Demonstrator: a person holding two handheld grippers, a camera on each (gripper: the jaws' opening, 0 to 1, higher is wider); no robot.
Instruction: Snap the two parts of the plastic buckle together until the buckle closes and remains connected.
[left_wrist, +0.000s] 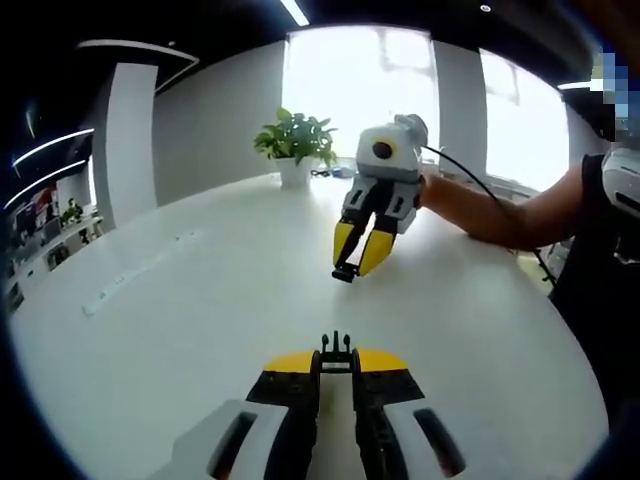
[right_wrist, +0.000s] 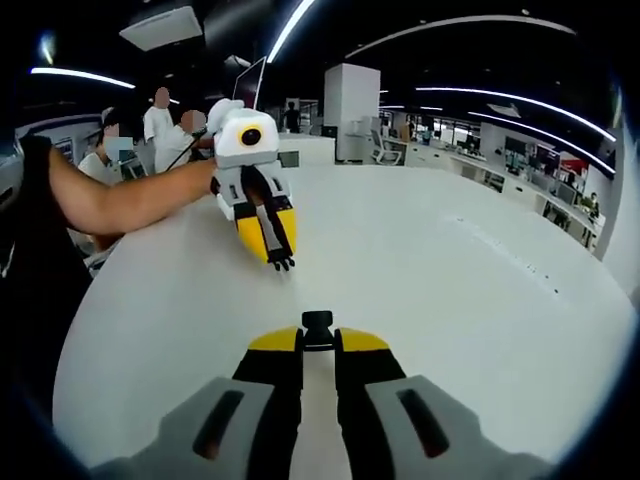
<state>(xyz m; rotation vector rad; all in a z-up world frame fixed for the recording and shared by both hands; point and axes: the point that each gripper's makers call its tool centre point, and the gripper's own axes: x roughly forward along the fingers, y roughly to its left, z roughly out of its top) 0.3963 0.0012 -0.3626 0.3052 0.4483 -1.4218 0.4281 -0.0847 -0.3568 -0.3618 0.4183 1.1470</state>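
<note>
My left gripper is shut on the pronged black buckle part, whose tines stick out past the yellow fingertips. My right gripper hangs farther off over the white table, pointing down at me, shut on the other black buckle part. In the right gripper view, my right gripper pinches that blocky socket part, and the left gripper faces it with the pronged part at its tips. A gap of bare table separates the two parts.
A potted plant stands at the table's far edge before bright windows. A thin pale strip lies on the table to the left. A person's arm reaches in, and people stand in the background office.
</note>
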